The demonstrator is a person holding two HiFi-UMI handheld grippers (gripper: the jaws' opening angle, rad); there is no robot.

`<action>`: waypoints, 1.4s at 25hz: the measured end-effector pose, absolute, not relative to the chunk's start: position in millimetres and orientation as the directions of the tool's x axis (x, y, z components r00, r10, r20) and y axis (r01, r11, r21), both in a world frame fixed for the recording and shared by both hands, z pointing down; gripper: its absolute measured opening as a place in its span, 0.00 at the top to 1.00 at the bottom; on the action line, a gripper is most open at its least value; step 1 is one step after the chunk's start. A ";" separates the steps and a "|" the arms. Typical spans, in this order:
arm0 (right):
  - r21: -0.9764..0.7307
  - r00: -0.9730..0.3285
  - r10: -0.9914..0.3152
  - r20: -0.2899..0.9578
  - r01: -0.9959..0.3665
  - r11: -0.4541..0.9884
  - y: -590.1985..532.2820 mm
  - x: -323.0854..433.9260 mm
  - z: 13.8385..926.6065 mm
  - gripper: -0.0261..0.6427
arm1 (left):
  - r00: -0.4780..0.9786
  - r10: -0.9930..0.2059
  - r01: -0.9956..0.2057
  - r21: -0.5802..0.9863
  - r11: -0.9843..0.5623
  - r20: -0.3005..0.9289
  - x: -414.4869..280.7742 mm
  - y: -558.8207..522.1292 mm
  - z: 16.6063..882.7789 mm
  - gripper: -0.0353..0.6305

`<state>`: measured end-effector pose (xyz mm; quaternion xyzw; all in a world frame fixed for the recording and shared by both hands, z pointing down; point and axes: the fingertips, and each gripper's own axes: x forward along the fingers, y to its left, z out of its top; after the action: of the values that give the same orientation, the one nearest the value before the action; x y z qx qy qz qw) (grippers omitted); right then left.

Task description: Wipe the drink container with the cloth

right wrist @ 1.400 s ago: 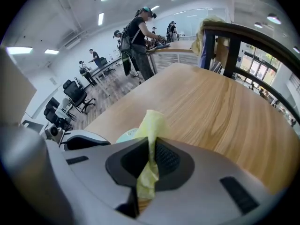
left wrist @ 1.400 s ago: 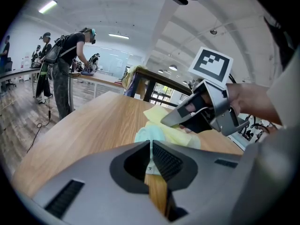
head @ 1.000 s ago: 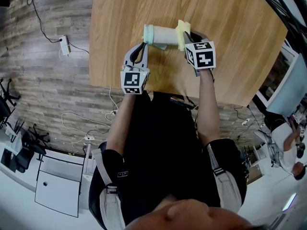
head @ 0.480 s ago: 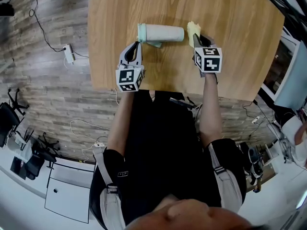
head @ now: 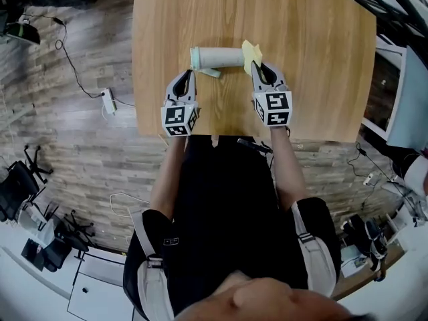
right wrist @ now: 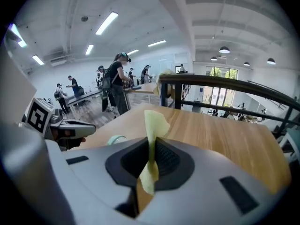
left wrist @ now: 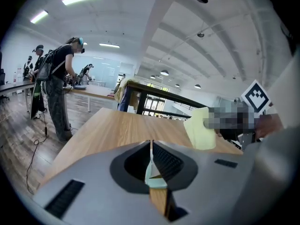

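The drink container [head: 219, 57], a pale cylinder with a mint-green lid at its left end, lies on its side on the wooden table [head: 307, 39]. My left gripper [head: 189, 75] is just in front of the lid end, shut on the container's mint-green strap [left wrist: 153, 176]. My right gripper [head: 255, 66] is shut on the yellow cloth [head: 251, 50], which touches the container's right end. In the right gripper view the cloth [right wrist: 153, 123] stands up between the jaws, with the lid [right wrist: 116, 139] to their left.
The table's near edge [head: 221, 136] lies right behind both grippers. Cables and a power strip [head: 107, 101] lie on the floor to the left. People stand at benches [left wrist: 56, 93] far off in the room.
My right gripper drew the cloth rightward off the container, then brought it back to the container's right end. The left gripper kept its hold near the lid.
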<state>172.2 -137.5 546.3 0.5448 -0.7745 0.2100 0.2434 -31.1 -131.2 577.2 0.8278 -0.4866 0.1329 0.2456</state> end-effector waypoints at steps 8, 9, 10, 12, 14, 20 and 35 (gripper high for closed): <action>-0.097 -0.328 -0.865 0.379 -0.944 0.316 -111.7 143.8 470.2 0.90 | 0.528 -0.783 -0.849 0.222 -0.479 0.330 -33.1 -124.7 500.2 0.91; -0.093 -0.328 -0.873 0.361 -0.944 0.316 -106.6 141.7 462.3 0.90 | 0.533 -0.784 -0.846 0.216 -0.488 0.318 -32.8 -120.9 491.6 0.91; -0.092 -0.328 -0.880 0.344 -0.944 0.316 -101.8 139.5 454.8 0.90 | 0.538 -0.785 -0.843 0.211 -0.495 0.307 -32.7 -117.2 483.6 0.91; -0.097 -0.328 -0.892 0.312 -0.945 0.313 -93.3 135.3 439.8 0.90 | 0.546 -0.789 -0.837 0.208 -0.506 0.282 -33.5 -111.5 466.9 0.91; -0.100 -0.330 -0.903 0.276 -0.944 0.314 -85.1 130.8 424.8 0.90 | 0.546 -0.805 -0.836 0.208 -0.507 0.232 -36.0 -106.5 446.7 0.91; -0.097 -0.343 -0.923 0.175 -0.939 0.331 -63.9 107.2 392.5 0.90 | 0.548 -0.834 -0.833 0.138 -0.536 0.066 -36.9 -88.9 386.0 0.91; -0.060 -0.303 -0.945 0.125 -0.953 0.297 -56.7 107.5 382.1 0.90 | 0.541 -0.838 -0.837 0.131 -0.531 0.066 -35.9 -86.3 394.1 0.91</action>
<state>107.5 -56.7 382.1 0.5896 -0.8047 0.0612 0.0325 -35.9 -86.3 394.1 0.8748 -0.4788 -0.0025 0.0734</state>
